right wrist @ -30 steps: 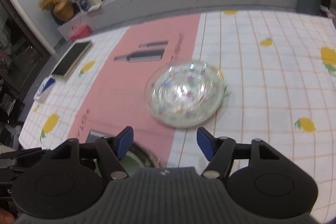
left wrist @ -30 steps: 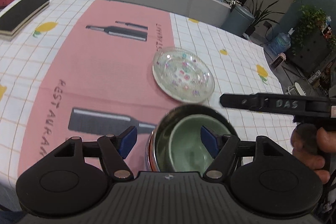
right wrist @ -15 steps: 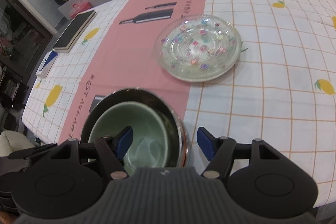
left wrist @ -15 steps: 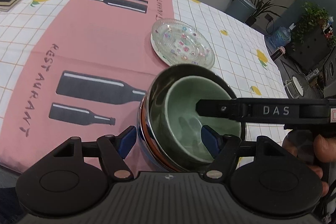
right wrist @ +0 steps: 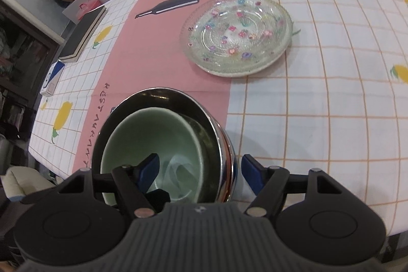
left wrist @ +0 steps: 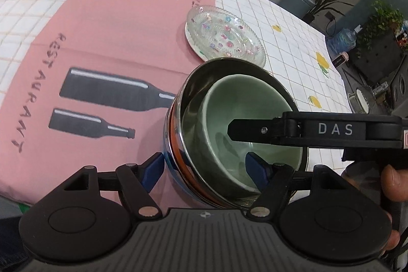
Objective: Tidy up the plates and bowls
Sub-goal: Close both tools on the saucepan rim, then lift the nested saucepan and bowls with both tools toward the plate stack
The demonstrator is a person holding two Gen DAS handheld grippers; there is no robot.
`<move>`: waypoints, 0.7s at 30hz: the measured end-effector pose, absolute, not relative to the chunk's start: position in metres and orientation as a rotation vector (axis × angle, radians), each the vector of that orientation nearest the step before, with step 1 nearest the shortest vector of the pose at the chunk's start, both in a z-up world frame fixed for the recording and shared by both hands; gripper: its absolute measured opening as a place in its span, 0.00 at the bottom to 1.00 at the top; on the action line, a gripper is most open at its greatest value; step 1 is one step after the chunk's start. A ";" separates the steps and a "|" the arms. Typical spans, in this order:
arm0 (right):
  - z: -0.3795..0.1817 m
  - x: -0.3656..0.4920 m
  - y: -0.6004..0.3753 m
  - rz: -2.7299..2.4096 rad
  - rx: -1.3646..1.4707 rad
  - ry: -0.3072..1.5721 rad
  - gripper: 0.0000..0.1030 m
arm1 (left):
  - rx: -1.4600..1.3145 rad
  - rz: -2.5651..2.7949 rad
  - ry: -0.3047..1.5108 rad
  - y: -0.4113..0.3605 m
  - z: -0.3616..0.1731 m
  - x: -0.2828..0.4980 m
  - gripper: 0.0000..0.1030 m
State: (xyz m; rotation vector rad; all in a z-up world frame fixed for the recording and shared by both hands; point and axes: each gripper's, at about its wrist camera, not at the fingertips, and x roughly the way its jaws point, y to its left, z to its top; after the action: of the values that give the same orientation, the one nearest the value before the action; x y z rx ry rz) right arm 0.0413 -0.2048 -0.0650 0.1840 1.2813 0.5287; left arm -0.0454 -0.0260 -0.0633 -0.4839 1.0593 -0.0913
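Observation:
A green ceramic bowl (left wrist: 242, 119) sits nested inside a shiny steel bowl (left wrist: 188, 103) near the table's front edge; both show in the right wrist view (right wrist: 153, 137) (right wrist: 219, 137). My left gripper (left wrist: 204, 167) is open, its fingers straddling the bowls' left wall. My right gripper (right wrist: 199, 168) is open, straddling the bowls' right wall, one finger inside the green bowl. A clear glass plate (left wrist: 224, 35) with coloured flowers lies behind the bowls, also in the right wrist view (right wrist: 237, 32).
The table wears a white checked cloth with lemons (right wrist: 331, 83) and a pink runner (left wrist: 107, 24) printed with bottles. A dark book (right wrist: 81, 35) lies at the far left. The right gripper's arm (left wrist: 318, 129) crosses over the bowls.
Both grippers have dropped closer to the nested bowls and now straddle their rims from opposite sides. The bowls and the plate have stayed in place.

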 end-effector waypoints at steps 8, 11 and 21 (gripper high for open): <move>-0.075 0.043 -0.203 0.507 0.197 1.334 0.63 | -0.626 -0.084 1.092 -0.013 -0.076 -0.043 0.69; -0.080 0.045 -0.205 0.506 0.230 1.360 0.63 | -0.608 -0.066 1.093 -0.015 -0.076 -0.043 0.62; -0.080 0.047 -0.216 0.470 0.321 1.396 0.53 | -0.645 -0.042 1.081 -0.010 -0.076 -0.047 0.58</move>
State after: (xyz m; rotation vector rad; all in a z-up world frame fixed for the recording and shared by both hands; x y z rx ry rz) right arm 0.0473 -0.2158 -0.0799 0.3206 1.3964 0.4701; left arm -0.0474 -0.0100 -0.0757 -0.6451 1.0812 -0.0420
